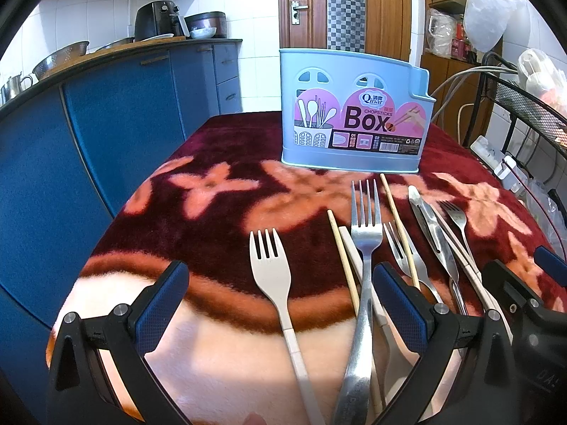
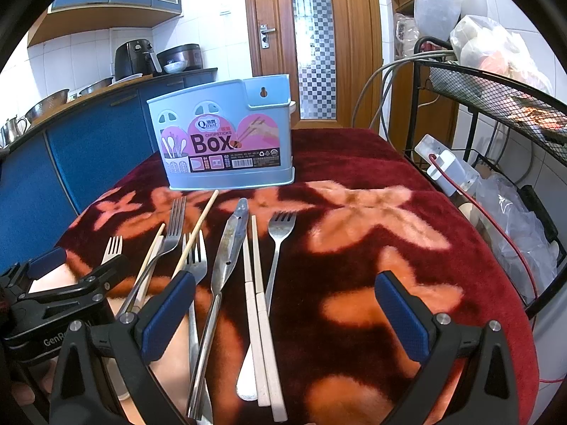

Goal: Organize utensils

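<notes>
A light-blue chopsticks box (image 1: 354,113) stands upright at the back of the table; it also shows in the right wrist view (image 2: 223,138). In front of it lie a cream plastic fork (image 1: 271,265), a large steel fork (image 1: 365,233), wooden chopsticks (image 1: 342,255), a steel clip-like tool (image 2: 230,244), cream chopsticks (image 2: 257,283) and a small steel fork (image 2: 280,237). My left gripper (image 1: 280,304) is open, its fingers either side of the cream fork's handle. My right gripper (image 2: 287,315) is open above the cream chopsticks and small fork.
The table wears a dark red blanket with pink flowers (image 2: 372,212). Blue cabinets (image 1: 106,124) stand to the left. A black wire rack (image 2: 496,106) with bags, cables and a power strip (image 2: 446,166) stands close on the right.
</notes>
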`<state>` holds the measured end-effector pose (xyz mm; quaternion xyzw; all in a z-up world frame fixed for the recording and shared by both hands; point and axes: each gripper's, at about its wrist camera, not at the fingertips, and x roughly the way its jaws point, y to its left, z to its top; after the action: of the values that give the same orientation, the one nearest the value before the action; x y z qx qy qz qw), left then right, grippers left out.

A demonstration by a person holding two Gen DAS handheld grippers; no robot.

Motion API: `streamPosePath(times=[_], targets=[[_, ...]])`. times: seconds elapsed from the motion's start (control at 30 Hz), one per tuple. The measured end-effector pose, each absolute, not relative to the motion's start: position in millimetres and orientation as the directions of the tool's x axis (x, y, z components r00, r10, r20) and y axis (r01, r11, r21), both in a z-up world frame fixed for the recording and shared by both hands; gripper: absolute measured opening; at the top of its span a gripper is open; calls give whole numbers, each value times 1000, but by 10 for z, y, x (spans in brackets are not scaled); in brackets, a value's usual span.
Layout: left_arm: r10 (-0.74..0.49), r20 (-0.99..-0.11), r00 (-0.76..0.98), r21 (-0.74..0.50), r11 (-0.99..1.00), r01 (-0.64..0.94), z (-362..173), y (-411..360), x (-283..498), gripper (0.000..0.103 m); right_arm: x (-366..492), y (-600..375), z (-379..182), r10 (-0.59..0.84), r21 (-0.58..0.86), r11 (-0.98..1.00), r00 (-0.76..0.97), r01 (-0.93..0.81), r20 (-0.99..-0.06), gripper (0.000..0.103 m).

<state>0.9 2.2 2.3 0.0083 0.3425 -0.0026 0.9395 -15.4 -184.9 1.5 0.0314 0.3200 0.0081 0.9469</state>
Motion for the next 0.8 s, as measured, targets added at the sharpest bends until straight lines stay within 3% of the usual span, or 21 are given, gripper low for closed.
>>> streamPosePath(times=[0.8], targets=[[-1, -645, 764, 9, 1000, 9, 47, 36, 16, 103, -155, -1840, 14, 37, 66, 998, 795, 5, -605, 103]])
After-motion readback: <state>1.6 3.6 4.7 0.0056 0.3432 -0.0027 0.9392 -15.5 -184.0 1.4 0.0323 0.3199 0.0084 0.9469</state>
